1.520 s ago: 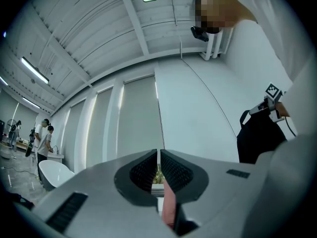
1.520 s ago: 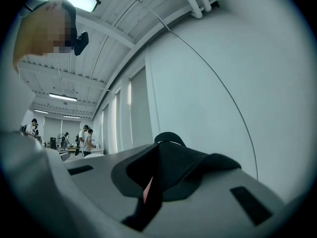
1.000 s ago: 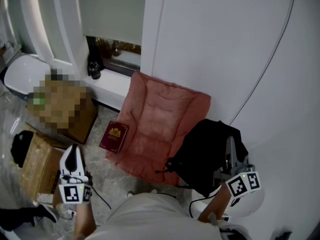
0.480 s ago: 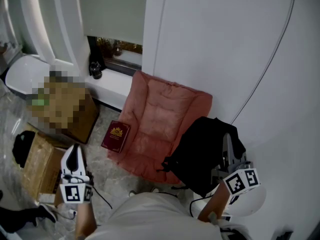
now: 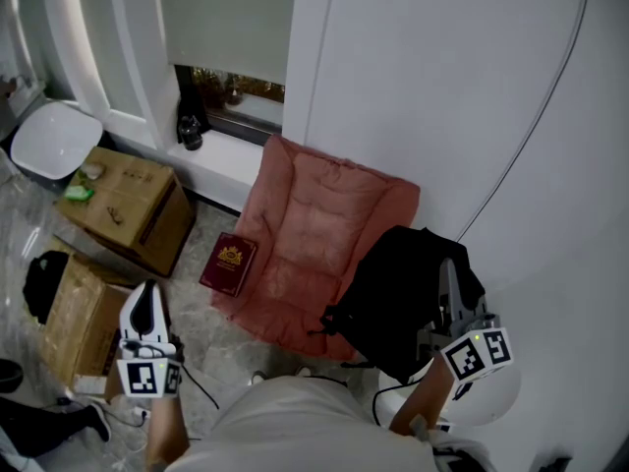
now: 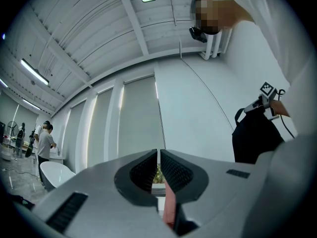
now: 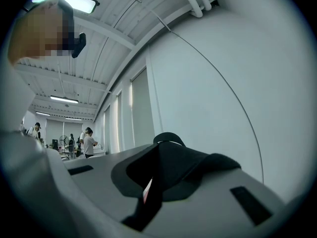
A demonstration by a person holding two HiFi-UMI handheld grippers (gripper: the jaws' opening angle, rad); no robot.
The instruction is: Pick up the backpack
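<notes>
The black backpack (image 5: 398, 308) hangs off the floor in front of the pink cushion (image 5: 314, 229), by the white wall. My right gripper (image 5: 450, 275) is shut on its top handle, and the black strap loop (image 7: 168, 138) shows between the jaws in the right gripper view (image 7: 157, 152). My left gripper (image 5: 145, 301) is at the lower left over the floor, shut with nothing in it. In the left gripper view (image 6: 158, 155) its jaws stand closed, and the backpack (image 6: 255, 138) hangs at the far right.
A red book (image 5: 228, 264) lies on the floor beside the cushion. Two cardboard boxes (image 5: 128, 205) (image 5: 74, 318) stand at the left, with a white tub (image 5: 54, 141) behind them. A dark object (image 5: 189, 131) sits on the window ledge. Several people stand far off.
The backpack and my right gripper have shifted only very slightly. The left gripper has not moved.
</notes>
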